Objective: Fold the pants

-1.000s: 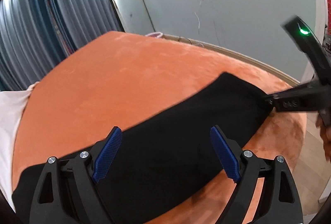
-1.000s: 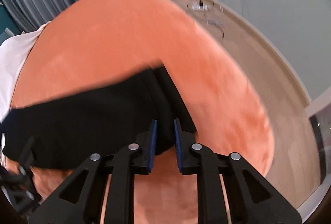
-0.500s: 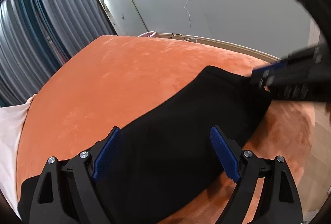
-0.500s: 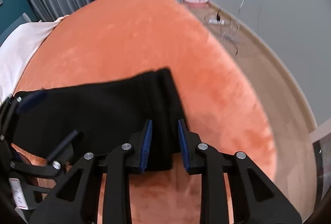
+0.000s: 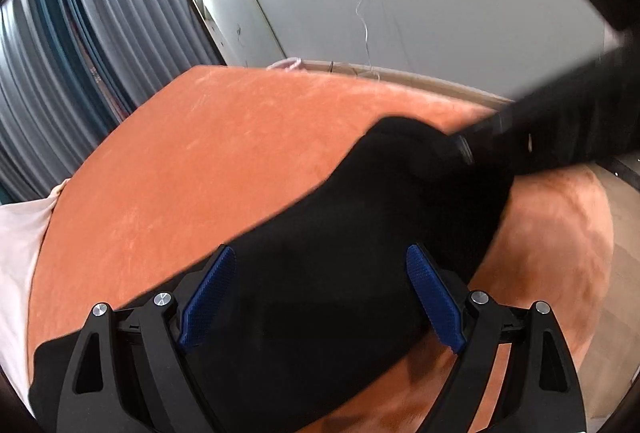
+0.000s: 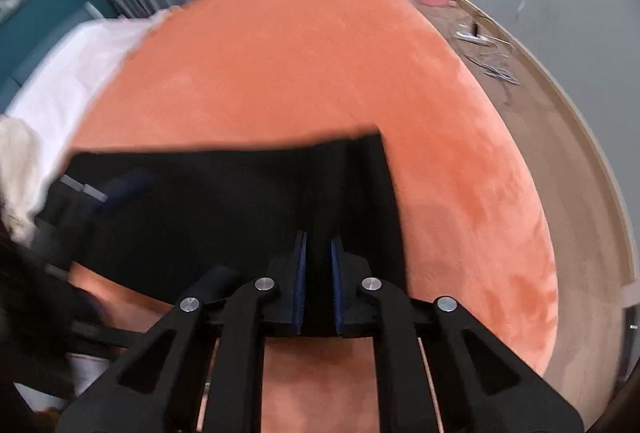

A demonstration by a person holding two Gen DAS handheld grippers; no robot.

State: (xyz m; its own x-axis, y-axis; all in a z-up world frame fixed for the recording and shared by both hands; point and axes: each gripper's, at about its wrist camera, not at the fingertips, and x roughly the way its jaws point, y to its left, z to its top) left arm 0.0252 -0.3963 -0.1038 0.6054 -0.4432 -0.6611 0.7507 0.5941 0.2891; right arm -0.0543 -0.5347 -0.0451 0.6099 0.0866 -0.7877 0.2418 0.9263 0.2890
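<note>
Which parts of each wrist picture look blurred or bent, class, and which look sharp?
Left wrist view: the right gripper is smeared; the left gripper is sharp, the wall edge bows. Right wrist view: the pants have a streaked top edge; the floor curves.

Black pants [image 6: 224, 209], folded into a long flat band, lie across an orange surface. In the right wrist view they span the frame's middle from left to centre-right, the ribbed end at lower centre. In the left wrist view they [image 5: 320, 293] run from lower left to centre right, that far end bunched and raised.
</note>
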